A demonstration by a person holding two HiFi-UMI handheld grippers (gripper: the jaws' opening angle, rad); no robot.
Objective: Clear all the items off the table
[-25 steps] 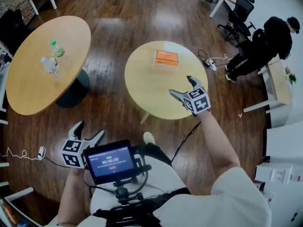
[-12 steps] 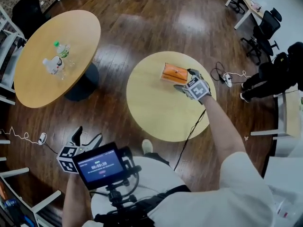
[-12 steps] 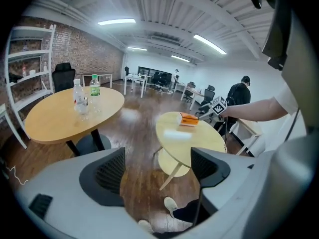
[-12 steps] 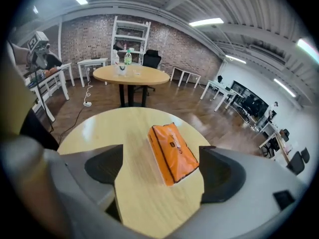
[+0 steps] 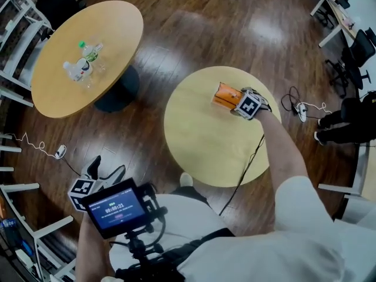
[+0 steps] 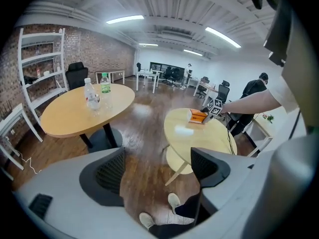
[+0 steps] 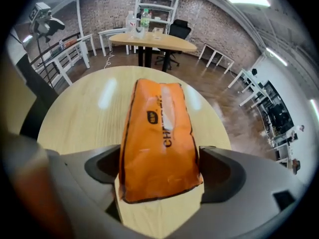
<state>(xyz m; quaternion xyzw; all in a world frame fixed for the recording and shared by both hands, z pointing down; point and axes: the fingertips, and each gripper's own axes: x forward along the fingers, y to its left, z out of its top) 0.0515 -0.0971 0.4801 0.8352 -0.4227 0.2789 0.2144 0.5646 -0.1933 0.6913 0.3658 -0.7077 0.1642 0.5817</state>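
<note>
An orange soft tissue pack (image 5: pixel 225 94) lies near the far right edge of the small round table (image 5: pixel 194 145). My right gripper (image 5: pixel 236 100) is stretched out to it, open. In the right gripper view the pack (image 7: pixel 159 133) lies flat on the wood, its near end filling the gap between the two jaws of the right gripper (image 7: pixel 158 171), close to or touching both pads. My left gripper (image 5: pixel 108 164) hangs low at my left side over the floor, open and holding nothing; in its own view the left gripper (image 6: pixel 157 171) looks at the pack (image 6: pixel 198 116) from a distance.
A bigger round table (image 5: pixel 64 93) at the far left carries plastic bottles (image 5: pixel 82 63). White shelving (image 5: pixel 14 28) lines the left wall. A cable and power strip (image 5: pixel 302 107) lie on the floor to the right, next to a person in black (image 5: pixel 352 122).
My right gripper has reached forward across the small table and now straddles the orange pack. My head has moved closer. The left gripper stays at my side.
</note>
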